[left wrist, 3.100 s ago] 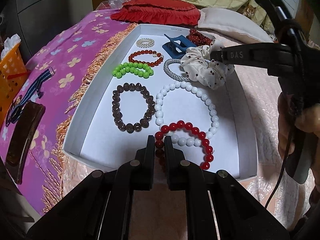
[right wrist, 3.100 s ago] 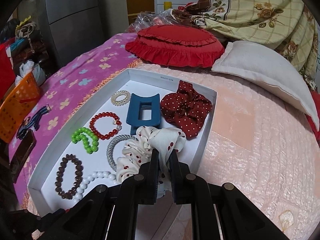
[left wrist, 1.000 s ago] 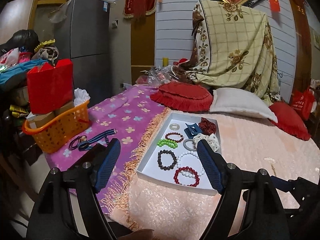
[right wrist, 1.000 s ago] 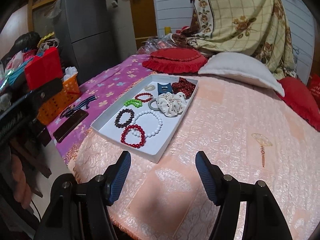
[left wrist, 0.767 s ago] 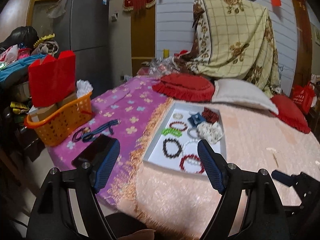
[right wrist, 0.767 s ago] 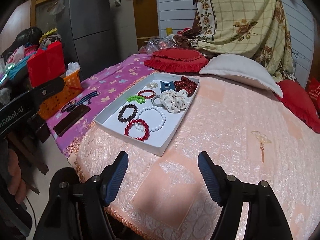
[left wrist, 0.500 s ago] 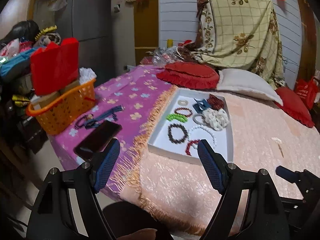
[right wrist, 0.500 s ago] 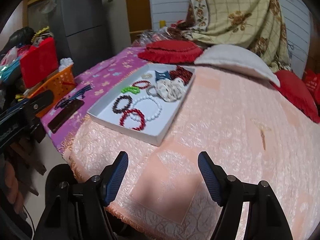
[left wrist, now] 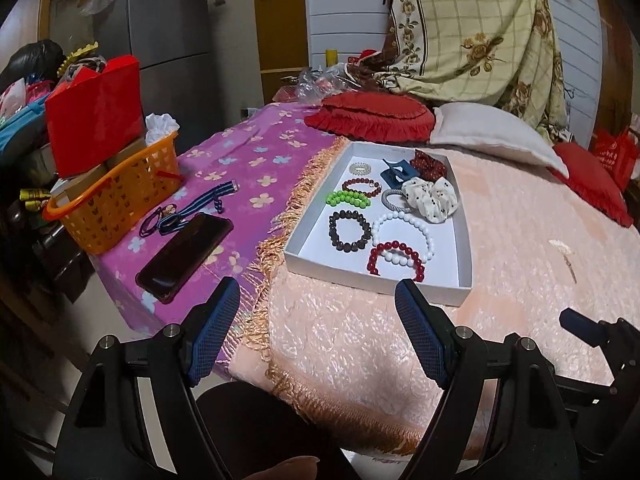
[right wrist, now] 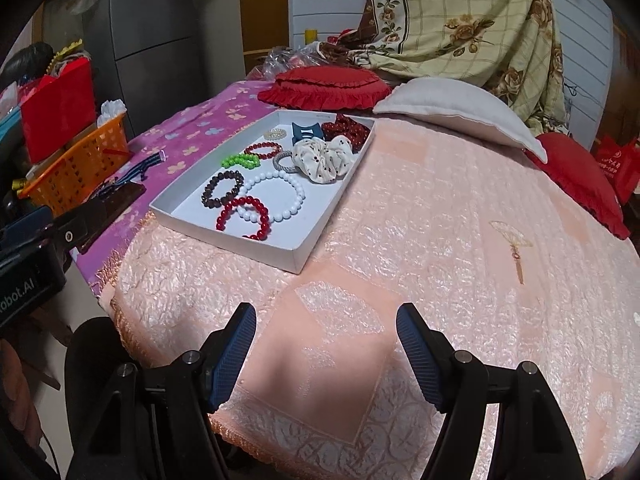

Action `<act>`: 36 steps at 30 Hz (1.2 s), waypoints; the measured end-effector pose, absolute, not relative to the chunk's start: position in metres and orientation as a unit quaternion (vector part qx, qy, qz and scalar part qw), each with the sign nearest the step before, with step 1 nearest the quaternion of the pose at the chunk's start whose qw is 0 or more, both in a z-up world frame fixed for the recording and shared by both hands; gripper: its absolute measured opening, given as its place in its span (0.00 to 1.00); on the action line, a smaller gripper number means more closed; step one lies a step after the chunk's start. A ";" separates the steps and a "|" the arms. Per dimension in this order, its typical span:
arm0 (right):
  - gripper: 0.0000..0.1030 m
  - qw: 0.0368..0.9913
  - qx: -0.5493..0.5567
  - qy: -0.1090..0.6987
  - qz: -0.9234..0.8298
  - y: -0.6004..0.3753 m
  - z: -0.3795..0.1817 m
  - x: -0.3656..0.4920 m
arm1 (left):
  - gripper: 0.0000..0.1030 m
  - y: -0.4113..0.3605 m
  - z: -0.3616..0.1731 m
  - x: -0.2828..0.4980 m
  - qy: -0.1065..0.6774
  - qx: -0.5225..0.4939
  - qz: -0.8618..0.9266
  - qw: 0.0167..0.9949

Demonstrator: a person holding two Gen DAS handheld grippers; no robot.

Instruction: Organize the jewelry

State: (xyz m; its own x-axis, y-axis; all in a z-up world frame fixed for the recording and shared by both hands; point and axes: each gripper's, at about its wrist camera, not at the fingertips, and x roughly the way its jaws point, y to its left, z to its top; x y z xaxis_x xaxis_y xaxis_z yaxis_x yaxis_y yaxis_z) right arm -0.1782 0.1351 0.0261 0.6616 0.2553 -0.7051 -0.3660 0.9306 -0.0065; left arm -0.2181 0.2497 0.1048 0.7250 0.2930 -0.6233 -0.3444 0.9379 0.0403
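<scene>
Left gripper [left wrist: 318, 312] empty, tray [left wrist: 376, 282] just beyond

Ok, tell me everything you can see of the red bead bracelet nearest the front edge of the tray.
The red bead bracelet is a closed ring of round, glossy, translucent-looking dark red beads, lying flat on the floor of the white tray near its front wall. Its far side overlaps the white bead bracelet. The dark brown bracelet lies apart, to its left. No gripper touches it.
</scene>
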 end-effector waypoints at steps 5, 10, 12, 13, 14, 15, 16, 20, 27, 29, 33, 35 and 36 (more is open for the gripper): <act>0.69 0.912 -0.078 0.371 0.158 0.135 0.024 -0.178 | 0.78 0.250 0.102 -0.217 0.329 -0.045 0.167 0.928; 0.73 0.915 -0.079 0.367 0.145 0.133 0.025 -0.177 | 0.78 0.251 0.097 -0.214 0.338 -0.050 0.163 0.926; 0.73 0.917 -0.079 0.365 0.142 0.132 0.025 -0.177 | 0.78 0.251 0.096 -0.214 0.341 -0.050 0.160 0.925; 0.73 0.917 -0.079 0.365 0.142 0.132 0.025 -0.177 | 0.78 0.250 0.095 -0.215 0.341 -0.051 0.158 0.925; 0.74 0.917 -0.080 0.365 0.143 0.133 0.025 -0.177 | 0.78 0.250 0.095 -0.215 0.342 -0.051 0.158 0.925; 0.74 0.916 -0.081 0.365 0.144 0.134 0.025 -0.177 | 0.78 0.250 0.094 -0.215 0.344 -0.051 0.157 0.924; 0.74 0.916 -0.082 0.365 0.144 0.134 0.024 -0.178 | 0.78 0.250 0.094 -0.214 0.345 -0.052 0.156 0.924; 0.74 0.916 -0.085 0.363 0.146 0.136 0.024 -0.178 | 0.78 0.251 0.091 -0.213 0.350 -0.054 0.155 0.922; 0.74 0.916 -0.090 0.363 0.145 0.138 0.021 -0.178 | 0.78 0.251 0.088 -0.211 0.356 -0.059 0.147 0.921; 0.74 0.916 -0.091 0.364 0.144 0.139 0.020 -0.178 | 0.78 0.249 0.087 -0.211 0.357 -0.056 0.145 0.921; 0.74 0.916 -0.091 0.364 0.143 0.139 0.020 -0.178 | 0.78 0.248 0.086 -0.211 0.359 -0.052 0.140 0.921; 0.74 0.917 -0.092 0.362 0.142 0.139 0.019 -0.178 | 0.78 0.248 0.086 -0.211 0.359 -0.052 0.140 0.921; 0.74 0.917 -0.093 0.361 0.142 0.140 0.019 -0.178 | 0.78 0.248 0.086 -0.211 0.359 -0.052 0.140 0.921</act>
State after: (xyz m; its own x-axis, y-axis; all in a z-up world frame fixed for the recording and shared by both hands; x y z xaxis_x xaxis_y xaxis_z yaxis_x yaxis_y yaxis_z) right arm -0.1785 0.1397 0.0193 0.6989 0.1931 -0.6886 -0.3278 0.9423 -0.0684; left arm -0.2108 0.2479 0.0855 0.7028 0.2208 -0.6763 -0.2958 0.9552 0.0044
